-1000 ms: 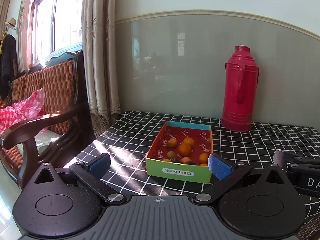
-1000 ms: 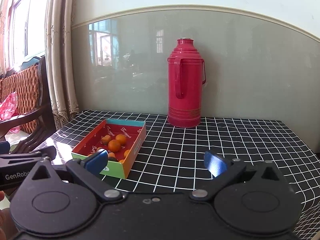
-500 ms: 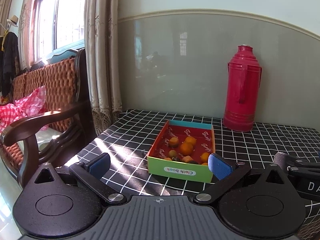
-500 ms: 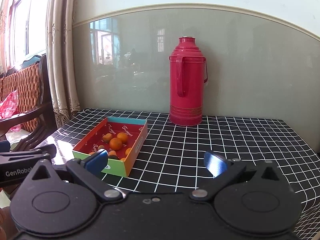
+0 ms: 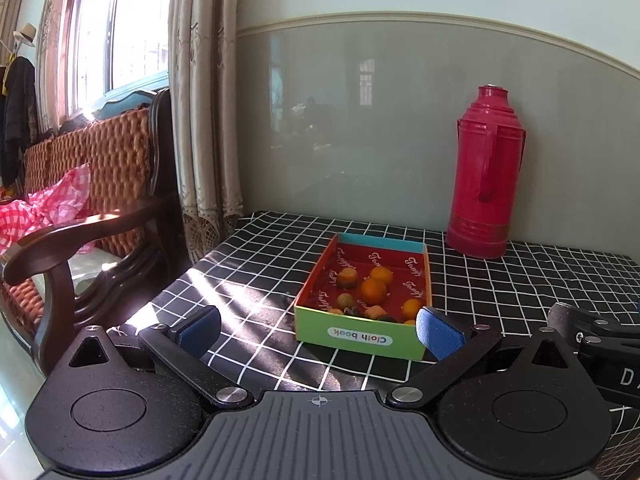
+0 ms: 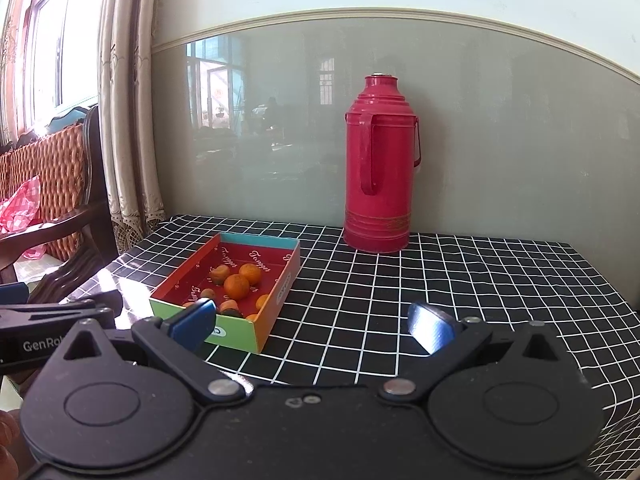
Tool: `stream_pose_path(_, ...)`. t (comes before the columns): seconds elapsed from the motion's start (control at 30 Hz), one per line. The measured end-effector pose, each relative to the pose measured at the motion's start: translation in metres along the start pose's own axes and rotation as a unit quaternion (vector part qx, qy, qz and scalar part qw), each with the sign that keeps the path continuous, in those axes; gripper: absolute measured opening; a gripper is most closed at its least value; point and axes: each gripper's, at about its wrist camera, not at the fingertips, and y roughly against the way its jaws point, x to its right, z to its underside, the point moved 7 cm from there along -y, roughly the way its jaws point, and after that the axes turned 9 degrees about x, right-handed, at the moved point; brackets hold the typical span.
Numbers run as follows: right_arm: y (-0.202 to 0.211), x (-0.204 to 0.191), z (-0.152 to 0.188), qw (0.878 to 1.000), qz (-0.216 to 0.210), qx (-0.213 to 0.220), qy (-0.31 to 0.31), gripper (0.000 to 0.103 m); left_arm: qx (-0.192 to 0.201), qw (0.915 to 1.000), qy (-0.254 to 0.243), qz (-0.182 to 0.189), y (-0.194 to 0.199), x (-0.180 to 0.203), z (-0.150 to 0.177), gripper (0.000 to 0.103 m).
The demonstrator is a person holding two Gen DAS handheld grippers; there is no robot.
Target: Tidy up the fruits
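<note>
An open cardboard box [image 5: 360, 340] with a green front and red inside sits on the checked tablecloth; it also shows in the right wrist view [image 6: 276, 300]. Several small orange fruits [image 5: 373, 290] lie inside it, also seen from the right wrist [image 6: 236, 285]. My left gripper [image 5: 319, 330] is open and empty, just in front of the box. My right gripper [image 6: 312, 323] is open and empty, in front of the box's right corner. Part of the right gripper [image 5: 592, 336] shows at the left wrist view's right edge.
A tall red thermos [image 5: 486, 176] stands at the back of the table by the wall, also in the right wrist view [image 6: 380, 164]. A wooden wicker chair [image 5: 92, 208] and curtain [image 5: 204, 100] stand left of the table. The black checked tablecloth [image 6: 460, 280] covers the table.
Both grippers have shifted slightly; the box and thermos sit a little further right in both views. Both stay open and empty.
</note>
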Motion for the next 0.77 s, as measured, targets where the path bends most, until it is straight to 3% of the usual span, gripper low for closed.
stream_pose_path(0.77, -0.015, 0.000, 0.004, 1.000, 0.005, -0.008, -0.001, 0.097, 0.000, 0.9997, -0.012, 0.020, -0.015, 0.012, 0.006, 0.103)
